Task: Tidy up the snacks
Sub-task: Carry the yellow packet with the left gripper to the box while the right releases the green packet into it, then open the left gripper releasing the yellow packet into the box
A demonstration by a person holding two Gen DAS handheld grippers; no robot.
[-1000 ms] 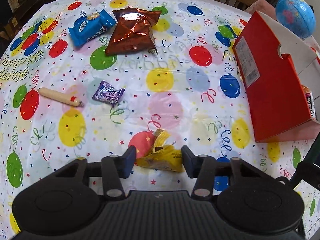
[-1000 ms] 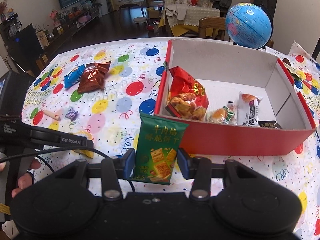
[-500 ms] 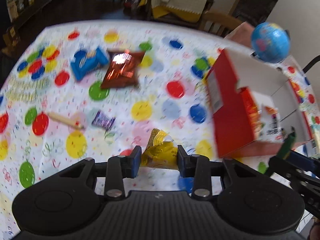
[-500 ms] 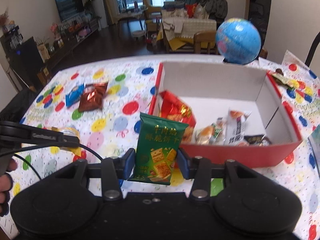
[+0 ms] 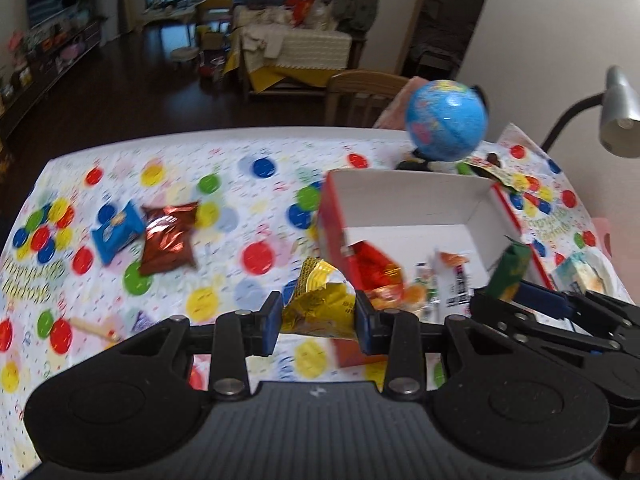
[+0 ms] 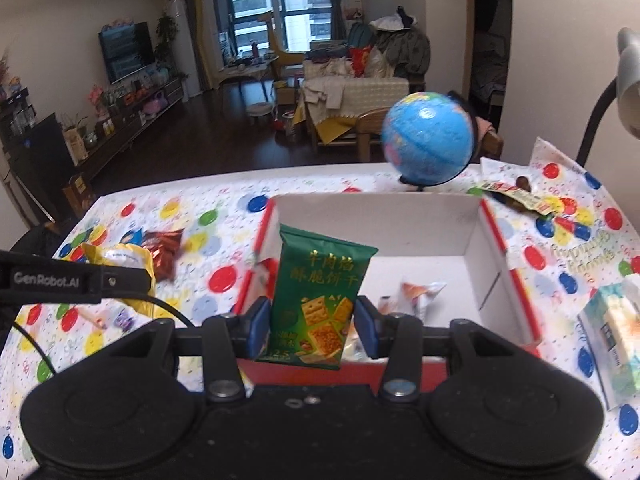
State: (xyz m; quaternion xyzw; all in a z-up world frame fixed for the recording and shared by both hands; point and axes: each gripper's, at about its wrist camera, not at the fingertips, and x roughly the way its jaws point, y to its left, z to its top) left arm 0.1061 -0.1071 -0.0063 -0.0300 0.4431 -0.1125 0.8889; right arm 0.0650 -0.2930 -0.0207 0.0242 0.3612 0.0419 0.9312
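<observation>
My left gripper point(image 5: 316, 320) is shut on a crumpled yellow snack packet point(image 5: 320, 304), held in the air just left of the red box point(image 5: 332, 216). In the right wrist view my right gripper point(image 6: 310, 330) is shut on an upright green cracker packet point(image 6: 318, 292) above the near wall of that red box point(image 6: 496, 248). The box has white inner walls and holds several snacks, among them a red bag point(image 5: 374, 264) and a white packet point(image 6: 420, 294). The left gripper's side with the yellow packet point(image 6: 120, 260) shows at the left of the right wrist view.
On the balloon-print tablecloth point(image 5: 248, 184) lie a blue packet point(image 5: 116, 236), a brown foil bag point(image 5: 170, 240), a small purple candy point(image 6: 124, 318) and a wooden stick point(image 5: 94, 326). A globe point(image 6: 428, 144) stands behind the box. A tissue pack point(image 6: 612, 328) and a lamp point(image 5: 620, 108) are at the right.
The left gripper closed on the yellow packet, lifted it off the cloth and carried it right toward the box. The right gripper rose with the green packet and came over the box's near wall.
</observation>
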